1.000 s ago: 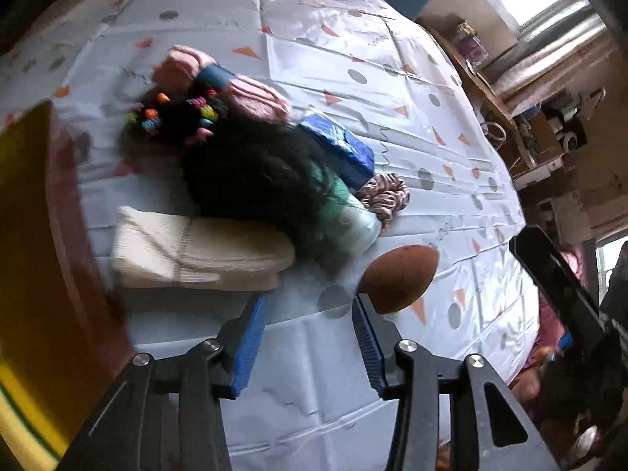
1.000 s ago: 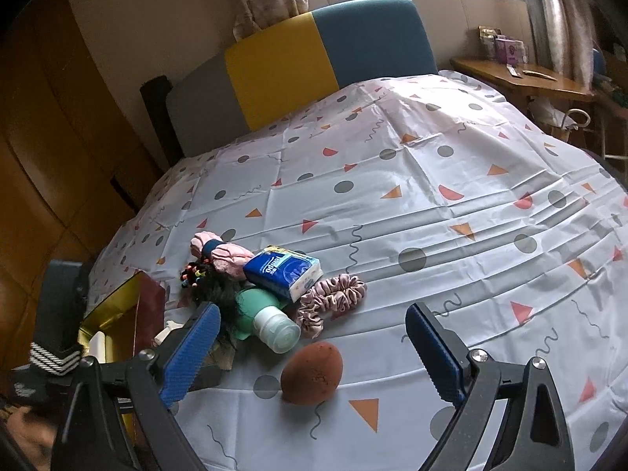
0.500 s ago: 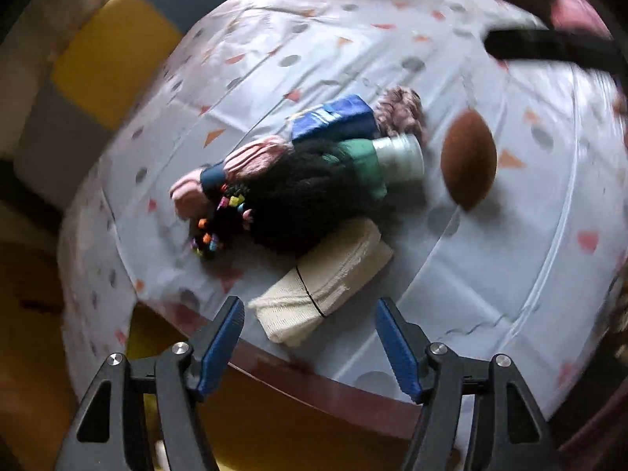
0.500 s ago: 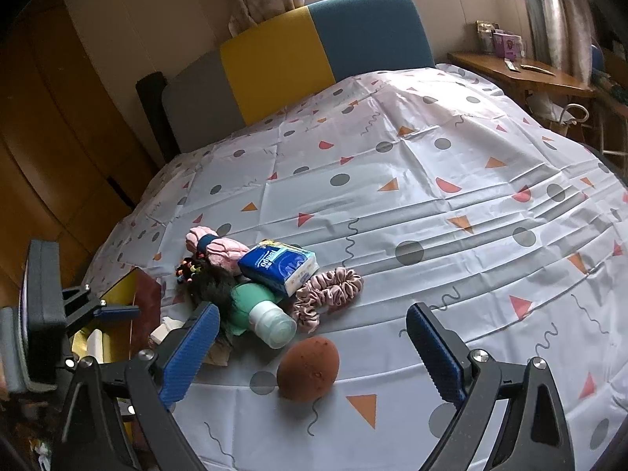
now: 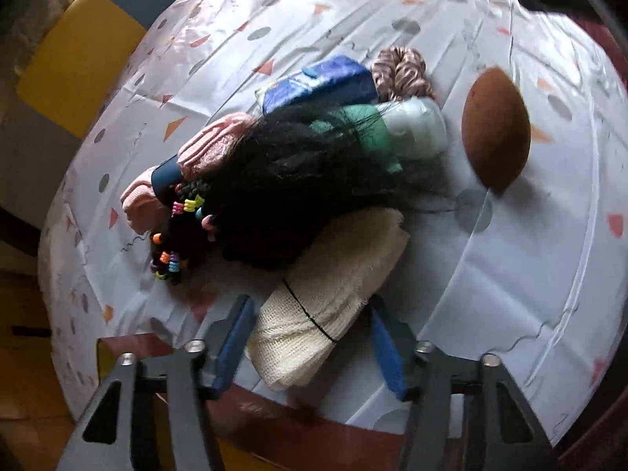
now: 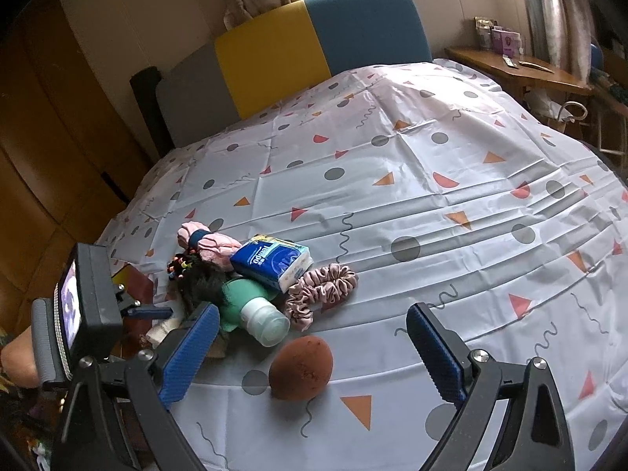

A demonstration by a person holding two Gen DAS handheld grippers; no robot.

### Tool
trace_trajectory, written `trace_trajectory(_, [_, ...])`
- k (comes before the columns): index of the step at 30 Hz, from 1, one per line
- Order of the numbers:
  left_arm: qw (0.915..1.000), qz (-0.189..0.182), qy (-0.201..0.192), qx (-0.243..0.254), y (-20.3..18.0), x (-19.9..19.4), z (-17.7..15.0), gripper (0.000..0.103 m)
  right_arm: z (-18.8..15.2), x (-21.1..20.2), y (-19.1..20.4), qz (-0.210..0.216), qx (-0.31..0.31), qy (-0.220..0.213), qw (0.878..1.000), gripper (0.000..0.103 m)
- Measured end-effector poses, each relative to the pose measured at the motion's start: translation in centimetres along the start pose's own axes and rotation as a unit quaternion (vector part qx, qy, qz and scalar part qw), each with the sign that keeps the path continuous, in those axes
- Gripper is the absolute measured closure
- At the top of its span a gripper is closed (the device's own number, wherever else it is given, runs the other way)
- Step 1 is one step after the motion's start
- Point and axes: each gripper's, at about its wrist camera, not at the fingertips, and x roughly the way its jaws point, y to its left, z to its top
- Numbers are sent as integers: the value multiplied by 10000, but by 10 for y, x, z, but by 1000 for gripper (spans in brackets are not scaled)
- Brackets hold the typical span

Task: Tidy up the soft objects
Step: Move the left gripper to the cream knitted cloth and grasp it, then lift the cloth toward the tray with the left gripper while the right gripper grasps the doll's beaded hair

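Note:
A pile of soft things lies on the patterned sheet (image 6: 431, 196). A cream knit cloth (image 5: 333, 298) lies nearest my left gripper (image 5: 310, 337), which is open with a finger on each side of the cloth's near end. Behind it are a black wig (image 5: 298, 192) with coloured clips, a pink knit item (image 5: 212, 149), a blue tissue pack (image 5: 318, 82), a green bottle with a white cap (image 5: 396, 129), a pink scrunchie (image 5: 400, 70) and a brown sponge (image 5: 496, 133). My right gripper (image 6: 314, 353) is open above the sponge (image 6: 302, 367), not touching it.
A dark red and yellow box (image 5: 274, 424) stands at the bed's edge under my left gripper. A yellow, blue and grey headboard (image 6: 294, 47) is at the far end. A wooden desk (image 6: 522, 70) stands at the right. The left gripper's body (image 6: 90, 306) shows at left.
My left gripper has swung round and moved in over the cream cloth, its fingers now on either side of it. My right gripper has hardly moved.

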Motion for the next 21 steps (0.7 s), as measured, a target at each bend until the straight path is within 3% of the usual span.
trace_trajectory(4, [9994,-305,-157,-12,-7,-16,-8,79,0,0,0,-12,9,7,10000,6])
trace_trajectory(5, [9989,-412,-205,-59,-8,-21,-10,82,0,0,0,-14,8,6,10000,6])
trace_trajectory(9, [9932,-1080,-296,-332,-12,-35,-24,84,-1,0,1,-44,-5,2,10000,6])
trace_trajectory(13, [9773,-1827,-683,-823,-20,-58,-39,85,-1,-1,0,-70,-2,-1,10000,6])
trace_trajectory(18, [9645,-2036,-1099,-1272,-31,-87,-54,85,-3,1,0,-82,-39,47,9999,6])
trace_trajectory(21, [9525,-2111,-1389,-1698,-29,-106,-64,85,-5,2,4,-70,-146,63,9998,6])
